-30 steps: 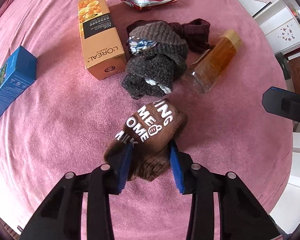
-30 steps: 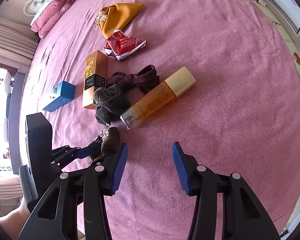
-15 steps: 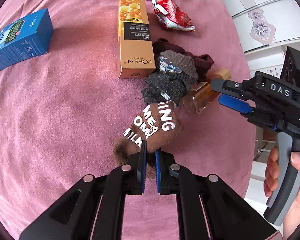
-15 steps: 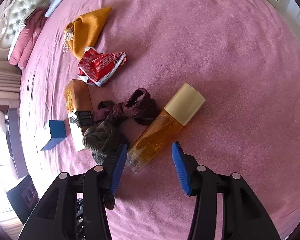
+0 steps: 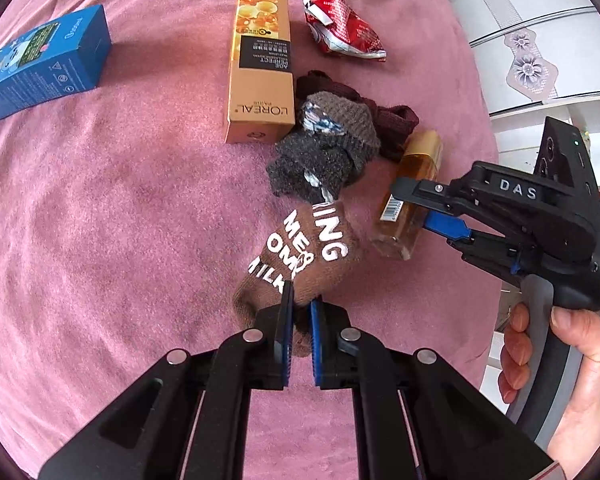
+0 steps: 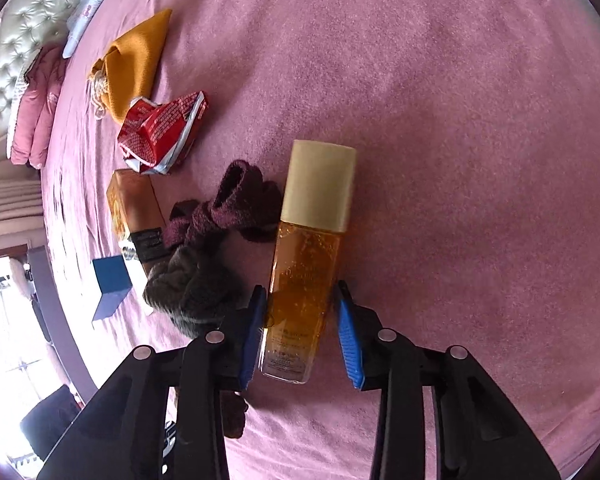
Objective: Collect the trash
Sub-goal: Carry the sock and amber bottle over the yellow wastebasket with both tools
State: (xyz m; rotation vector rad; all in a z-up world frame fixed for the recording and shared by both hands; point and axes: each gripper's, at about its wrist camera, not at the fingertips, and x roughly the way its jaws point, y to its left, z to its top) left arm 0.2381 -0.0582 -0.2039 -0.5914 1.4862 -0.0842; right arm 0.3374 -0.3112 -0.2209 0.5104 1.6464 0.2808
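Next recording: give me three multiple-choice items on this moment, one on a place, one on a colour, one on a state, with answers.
1. What lies between the right tool's fingers?
A. amber bottle
B. blue box
C. red wrapper

2. What colour is the lettering on the brown sock?
A. yellow
B. white
C. black

3. How is the left tool?
A. wide open over the bed
B. resting on the gold carton
C. shut on the brown sock

Answers:
1 A, the amber bottle lies between the closing blue pads.
2 B, white letters show on the brown sock.
3 C, its pads pinch the sock's fabric.
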